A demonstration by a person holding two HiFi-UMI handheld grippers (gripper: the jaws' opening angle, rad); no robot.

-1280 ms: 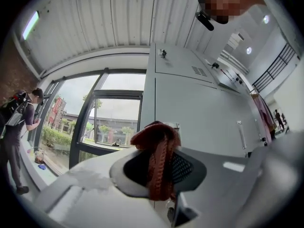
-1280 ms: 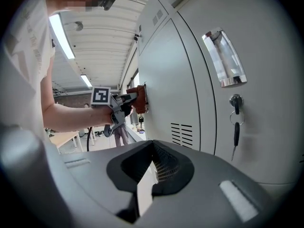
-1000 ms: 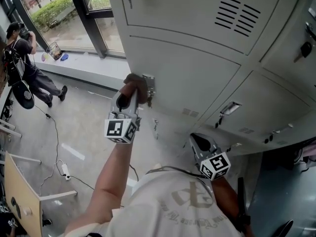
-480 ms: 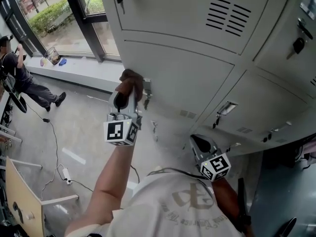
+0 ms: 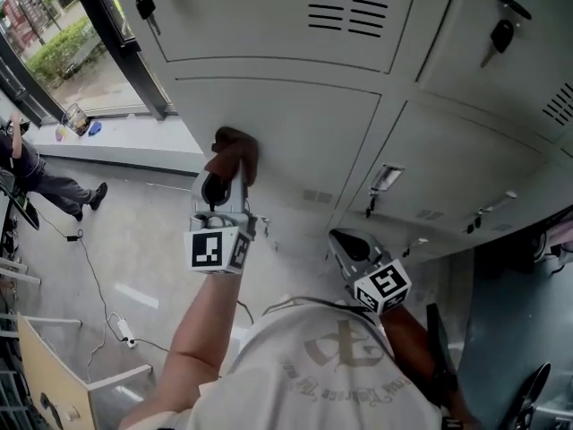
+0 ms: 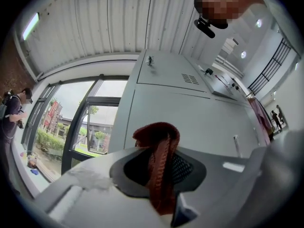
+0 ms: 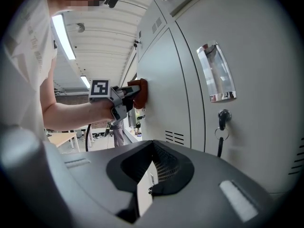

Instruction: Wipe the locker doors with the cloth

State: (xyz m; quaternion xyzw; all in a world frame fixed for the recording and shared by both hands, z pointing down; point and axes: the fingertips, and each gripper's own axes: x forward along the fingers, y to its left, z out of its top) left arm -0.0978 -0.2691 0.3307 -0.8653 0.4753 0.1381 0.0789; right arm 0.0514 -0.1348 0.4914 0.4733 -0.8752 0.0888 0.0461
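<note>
My left gripper (image 5: 226, 170) is shut on a reddish-brown cloth (image 5: 235, 149) and holds it against the grey locker door (image 5: 309, 137), near that door's upper left corner. In the left gripper view the cloth (image 6: 159, 144) stands bunched up between the jaws of the left gripper (image 6: 160, 177), with the locker front beyond it. The right gripper (image 5: 343, 243) hangs lower and to the right, off the lockers, shut and with nothing in it. From the right gripper (image 7: 149, 180) I see the left gripper (image 7: 124, 95) pressing the cloth (image 7: 141, 91) on the door.
Keys (image 5: 143, 7) hang in the locks of the upper doors. A recessed handle (image 7: 216, 72) and a key (image 7: 221, 122) mark the neighbouring door. A person (image 5: 36, 182) stands by the window at the left. A cable (image 5: 89, 267) lies on the floor beside a wooden board (image 5: 49, 374).
The head view has swung up and left. The cloth has left the latch at the door's edge, and that latch no longer shows. The right gripper has hardly moved.
</note>
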